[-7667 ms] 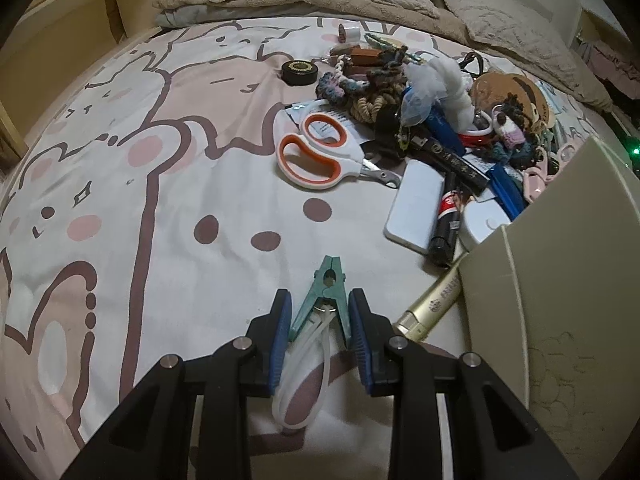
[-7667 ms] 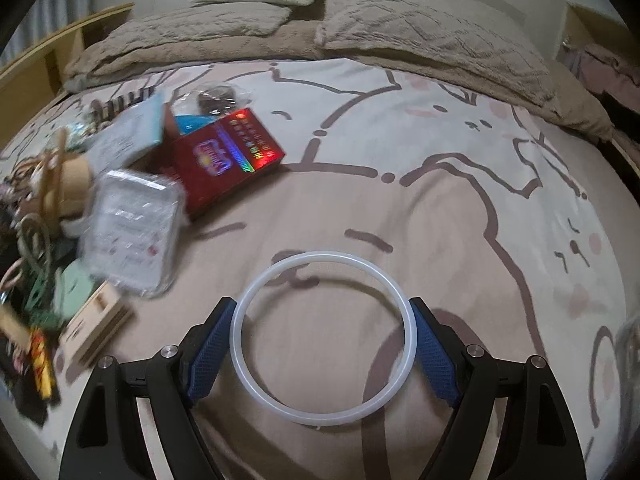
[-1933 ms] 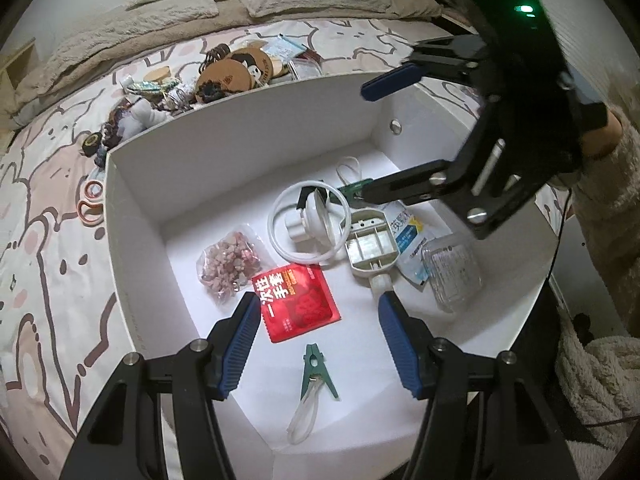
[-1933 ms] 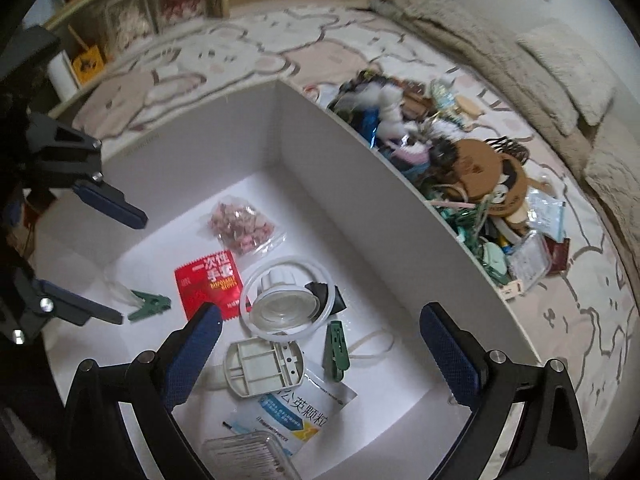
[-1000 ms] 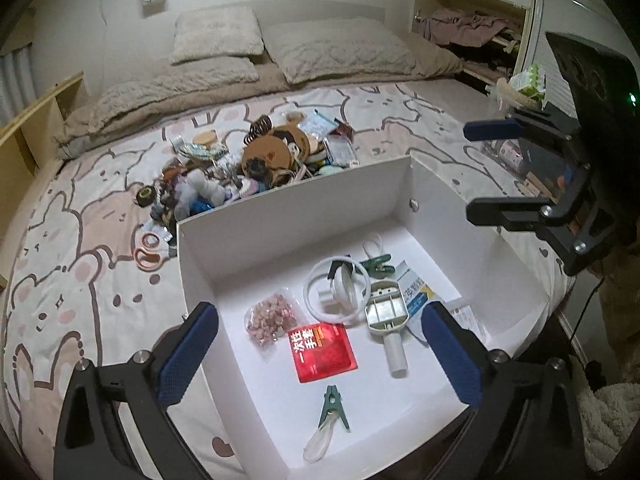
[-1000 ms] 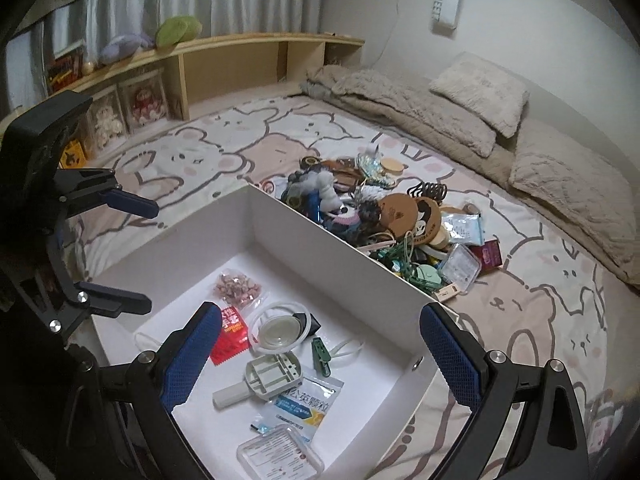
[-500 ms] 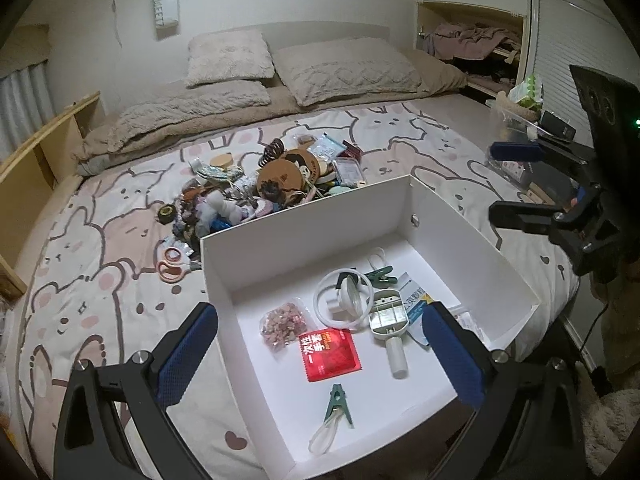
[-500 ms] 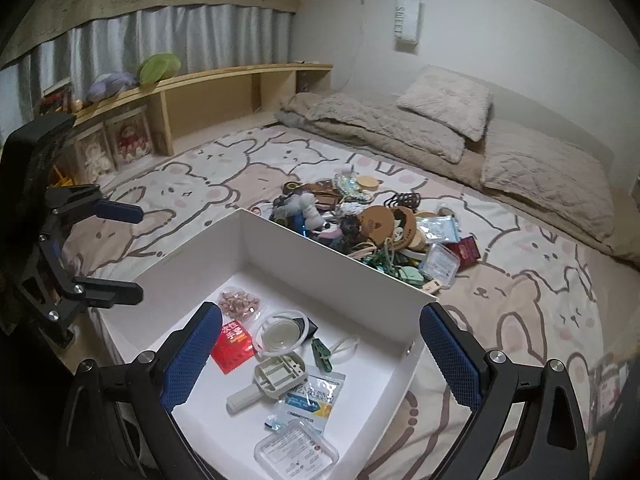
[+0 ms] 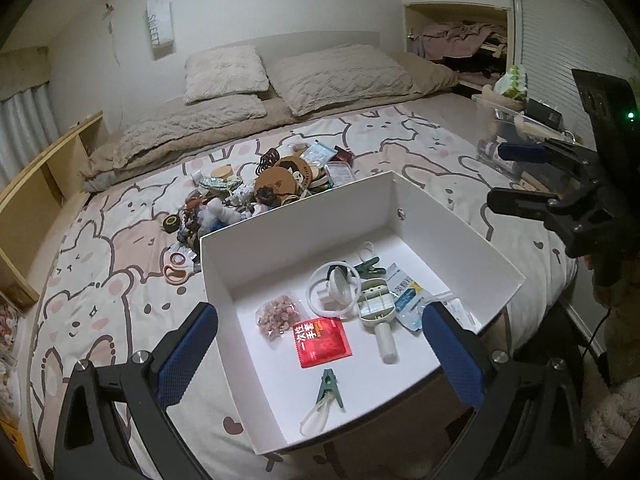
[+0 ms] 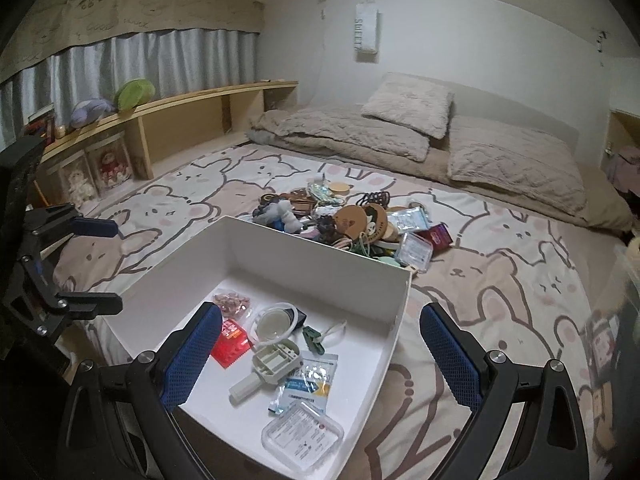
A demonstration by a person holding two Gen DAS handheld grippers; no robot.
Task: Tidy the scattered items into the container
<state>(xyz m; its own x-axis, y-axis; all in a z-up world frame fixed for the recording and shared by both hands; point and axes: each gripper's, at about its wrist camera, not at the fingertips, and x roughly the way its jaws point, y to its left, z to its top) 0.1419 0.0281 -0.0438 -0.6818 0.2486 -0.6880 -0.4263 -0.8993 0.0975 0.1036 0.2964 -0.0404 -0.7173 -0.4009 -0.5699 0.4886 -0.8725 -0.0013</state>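
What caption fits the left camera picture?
Open left gripper above a white box holding a ring, pegs and packets; clutter pile behind.

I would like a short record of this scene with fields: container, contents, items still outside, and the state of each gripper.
container: white box on the bed
contents: white ring, red packet, green clip, bag of pink pieces, clear case
still outside: pile of items behind the box, scissors beside it
left gripper: open, empty
right gripper: open, empty

The white wall hanging (image 9: 159,29) reads "SWEET"; the red packet (image 9: 322,341) bears Chinese characters.
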